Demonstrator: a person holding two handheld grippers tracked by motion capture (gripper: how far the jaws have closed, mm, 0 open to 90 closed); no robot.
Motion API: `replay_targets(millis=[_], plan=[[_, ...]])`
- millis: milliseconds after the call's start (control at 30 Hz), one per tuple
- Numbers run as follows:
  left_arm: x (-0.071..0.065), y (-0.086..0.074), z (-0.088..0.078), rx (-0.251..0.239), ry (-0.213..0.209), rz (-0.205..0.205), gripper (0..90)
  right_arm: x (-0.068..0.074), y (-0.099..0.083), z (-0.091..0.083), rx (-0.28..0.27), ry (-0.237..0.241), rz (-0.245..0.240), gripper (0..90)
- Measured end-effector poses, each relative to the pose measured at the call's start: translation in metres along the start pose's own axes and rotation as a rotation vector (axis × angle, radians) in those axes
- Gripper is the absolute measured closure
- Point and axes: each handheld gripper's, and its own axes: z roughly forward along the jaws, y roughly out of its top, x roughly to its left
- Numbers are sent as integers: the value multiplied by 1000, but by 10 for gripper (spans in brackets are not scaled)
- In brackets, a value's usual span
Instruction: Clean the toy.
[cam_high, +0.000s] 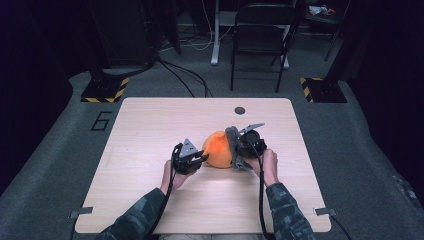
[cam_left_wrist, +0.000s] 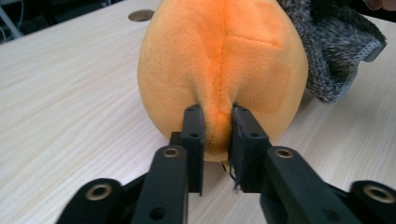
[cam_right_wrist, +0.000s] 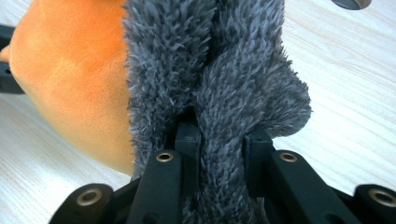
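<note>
Orange plush (cam_high: 218, 148) mid-frame, pinched by left gripper (cam_high: 200, 159); right gripper (cam_high: 239, 150) clamps grey cloth (cam_high: 232, 137), still half on, pulling-off unfinished.

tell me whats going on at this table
A person at a wooden table works on an orange plush toy with a hand-held gripper in each hand. The left gripper pinches a fold of the orange plush at one end. The right gripper is clamped on the fuzzy grey fabric that sits against the toy's other end. The toy rests on the table between the two grippers, with both grips in place.
</note>
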Motion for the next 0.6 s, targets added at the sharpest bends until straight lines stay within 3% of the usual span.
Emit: replay_targets(millis=[167, 200, 333, 367, 400, 433, 467, 500, 533, 600], plan=[[-3, 6, -3, -36, 12, 37, 818, -2, 4, -11, -3, -13, -1, 731], [-4, 7, -3, -43, 18, 48, 822, -3, 7, -21, -20, -28, -9, 731], [-11, 14, -3, -56, 12, 86, 824, 4, 13, -37, -48, -14, -22, 731], [-16, 17, -3, -64, 17, 112, 825, 13, 19, -47, -66, -21, -45, 731], [-16, 17, -3, -64, 17, 112, 825, 20, 21, -51, -71, -21, -61, 731], [-19, 18, -3, -69, 17, 124, 825, 20, 21, -51, -71, -21, -61, 731], [-20, 19, -3, -68, 22, 142, 824, 26, 23, -54, -78, -29, -89, 730], [-24, 21, -4, -74, 23, 152, 825, 40, 27, -58, -72, -50, -150, 730], [-24, 21, -4, -74, 23, 152, 825, 40, 27, -58, -72, -50, -150, 730], [-26, 21, -4, -81, 19, 167, 825, 60, 31, -61, -58, -69, -215, 730]])
